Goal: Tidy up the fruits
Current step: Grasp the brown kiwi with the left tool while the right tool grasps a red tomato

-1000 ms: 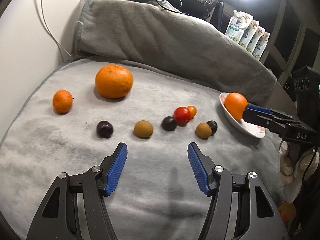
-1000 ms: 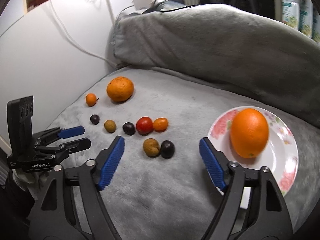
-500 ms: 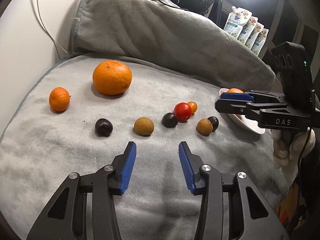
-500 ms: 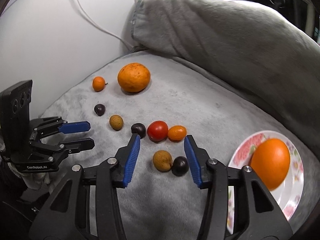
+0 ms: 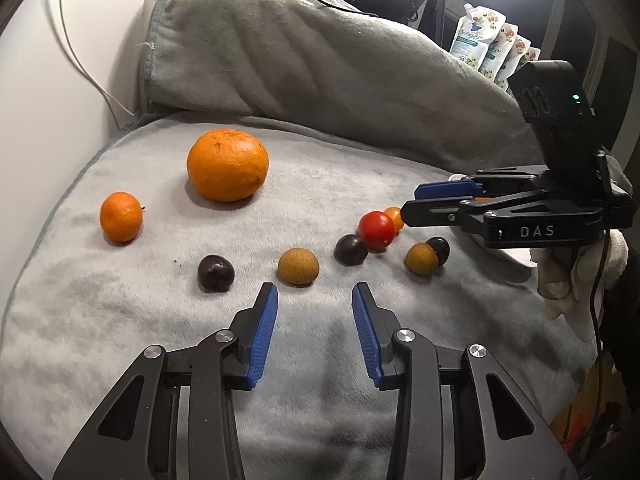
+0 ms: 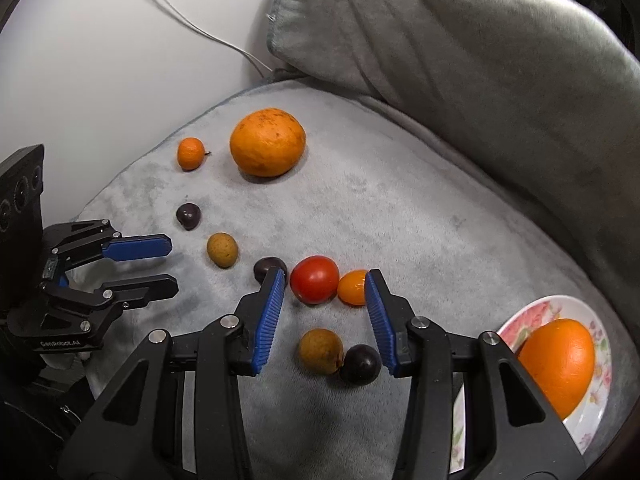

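Loose fruits lie on a grey blanket (image 5: 328,184): a big orange (image 5: 227,165), a mandarin (image 5: 121,217), a dark plum (image 5: 216,273), a brown longan (image 5: 299,266), a red tomato (image 6: 314,279) and a small orange tomato (image 6: 352,288). Another orange (image 6: 558,364) rests on the floral plate (image 6: 540,308). My left gripper (image 5: 315,292) hovers just short of the longan, jaws closing with nothing between them. My right gripper (image 6: 325,276) is over the tomato cluster, jaws closing; the red tomato shows in the gap, untouched. A brown fruit (image 6: 320,350) and a dark fruit (image 6: 360,364) lie under it.
A folded grey blanket (image 5: 320,64) rises along the back. A white wall with cables (image 6: 192,24) closes the left side. Pouches (image 5: 480,52) and a ring light stand at the far right. The blanket's front edge drops off near the right hand.
The right gripper has moved left from the plate with the orange to the tomato cluster. Both grippers' jaws have narrowed. The left gripper has hardly moved.
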`<state>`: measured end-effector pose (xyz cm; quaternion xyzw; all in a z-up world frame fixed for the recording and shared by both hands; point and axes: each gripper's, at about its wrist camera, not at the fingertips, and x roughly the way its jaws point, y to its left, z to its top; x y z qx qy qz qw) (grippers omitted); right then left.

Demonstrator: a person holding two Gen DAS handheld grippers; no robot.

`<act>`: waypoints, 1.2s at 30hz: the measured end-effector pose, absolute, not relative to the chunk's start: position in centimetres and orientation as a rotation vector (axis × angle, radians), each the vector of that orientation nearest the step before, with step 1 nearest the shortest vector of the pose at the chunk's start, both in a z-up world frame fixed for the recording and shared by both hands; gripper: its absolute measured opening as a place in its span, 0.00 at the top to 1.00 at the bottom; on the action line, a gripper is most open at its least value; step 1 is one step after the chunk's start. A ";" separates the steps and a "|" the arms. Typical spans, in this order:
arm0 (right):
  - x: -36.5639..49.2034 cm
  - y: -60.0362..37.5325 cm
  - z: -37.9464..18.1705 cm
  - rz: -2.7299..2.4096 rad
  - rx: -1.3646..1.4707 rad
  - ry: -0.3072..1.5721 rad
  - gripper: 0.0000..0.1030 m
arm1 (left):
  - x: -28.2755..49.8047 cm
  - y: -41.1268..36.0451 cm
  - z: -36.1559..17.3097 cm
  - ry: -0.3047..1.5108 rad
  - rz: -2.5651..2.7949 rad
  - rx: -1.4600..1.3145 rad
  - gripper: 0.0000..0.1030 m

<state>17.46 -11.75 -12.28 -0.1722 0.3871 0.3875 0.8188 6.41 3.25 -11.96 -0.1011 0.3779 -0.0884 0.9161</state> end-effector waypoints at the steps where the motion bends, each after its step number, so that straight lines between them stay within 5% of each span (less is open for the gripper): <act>1: 18.0 -11.9 -12.5 0.815 -0.347 0.844 0.57 | 6.6 3.2 -12.0 0.781 -0.183 -0.206 0.64; 13: 21.2 -13.6 -13.2 0.816 -0.165 0.933 0.57 | 7.8 3.3 -12.6 0.807 -0.191 -0.203 0.69; 36: 18.3 -8.8 -13.6 0.885 -0.506 0.844 0.64 | 10.4 2.8 -13.3 0.860 -0.190 -0.154 0.70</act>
